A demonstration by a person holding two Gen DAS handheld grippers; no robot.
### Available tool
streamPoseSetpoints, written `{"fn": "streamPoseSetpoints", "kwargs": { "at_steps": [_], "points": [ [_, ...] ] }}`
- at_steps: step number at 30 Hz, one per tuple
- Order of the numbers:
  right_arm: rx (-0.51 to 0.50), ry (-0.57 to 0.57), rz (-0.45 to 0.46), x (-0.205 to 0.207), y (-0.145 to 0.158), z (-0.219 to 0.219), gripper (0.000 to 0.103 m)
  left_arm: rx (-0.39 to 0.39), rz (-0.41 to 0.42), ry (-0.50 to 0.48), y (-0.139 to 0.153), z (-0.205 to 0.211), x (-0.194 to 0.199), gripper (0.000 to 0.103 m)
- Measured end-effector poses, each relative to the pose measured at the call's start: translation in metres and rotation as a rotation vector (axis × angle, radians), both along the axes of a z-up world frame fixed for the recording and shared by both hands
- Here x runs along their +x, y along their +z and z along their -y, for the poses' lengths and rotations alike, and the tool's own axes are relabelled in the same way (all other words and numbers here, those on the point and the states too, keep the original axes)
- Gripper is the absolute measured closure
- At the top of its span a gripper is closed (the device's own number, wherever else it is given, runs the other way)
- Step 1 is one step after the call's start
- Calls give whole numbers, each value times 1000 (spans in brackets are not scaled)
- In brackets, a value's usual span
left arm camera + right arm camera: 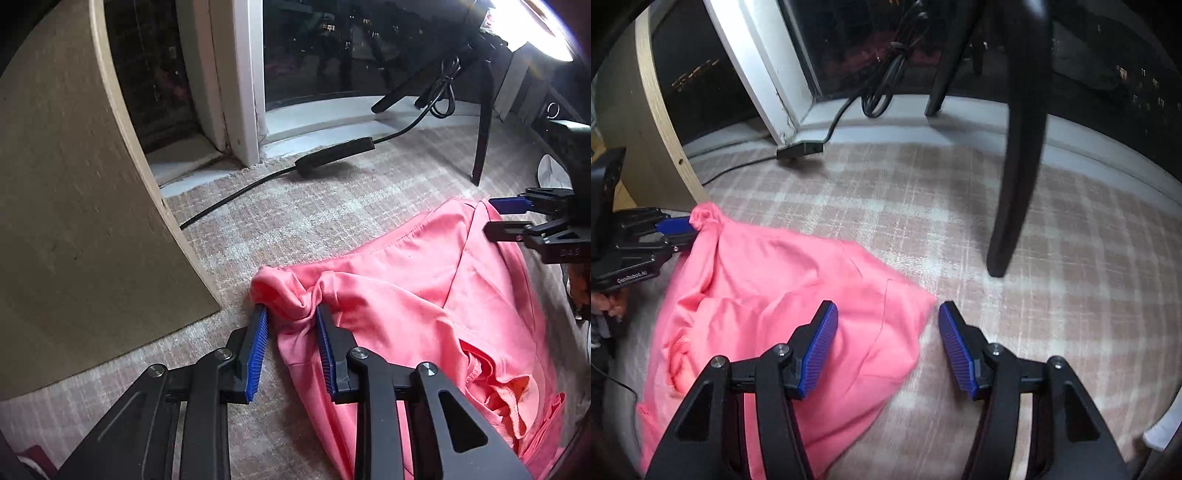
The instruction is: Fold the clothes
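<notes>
Pink garment (406,295): lies rumpled on the checked carpet (295,221), partly spread, one corner bunched.
Left gripper (291,314): jaws narrowed around that bunched corner, cloth gathered between the blue pads.
Right gripper (886,325): jaws wide, holding nothing, astride the opposite corner; one pad over the cloth, the other over bare carpet.
Risks, judged: the bunch may slip from the left jaws if pulled hard; the right jaws may close on carpet or one layer only, leaving a crooked fold.
Room: open carpet ahead; wooden panel (74,184) just beside the left corner, chair leg (1015,184) and cable (240,192) near.
</notes>
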State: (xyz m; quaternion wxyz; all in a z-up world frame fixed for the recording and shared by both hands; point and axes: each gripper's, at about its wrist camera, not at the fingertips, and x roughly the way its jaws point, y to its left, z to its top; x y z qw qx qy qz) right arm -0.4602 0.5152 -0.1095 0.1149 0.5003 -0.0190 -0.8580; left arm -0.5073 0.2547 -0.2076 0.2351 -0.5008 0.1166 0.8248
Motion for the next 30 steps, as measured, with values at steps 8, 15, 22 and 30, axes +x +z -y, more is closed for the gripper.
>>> {"fn": "streamPoseSetpoints", "kwargs": {
  "at_steps": [8,15,22,30],
  "points": [
    [-48,48,-20,2,3,4,96,22,-21,-37,-2,-5,0,96],
    [-97,38,-112,31,59,9,97,110,-72,-39,40,4,18,97],
    [-76,87,-215,113,138,31,97,196,-170,-97,128,35,101,97],
    [-63,91,-203,229,138,38,97,228,-175,-160,149,60,232,97]
  ]
}}
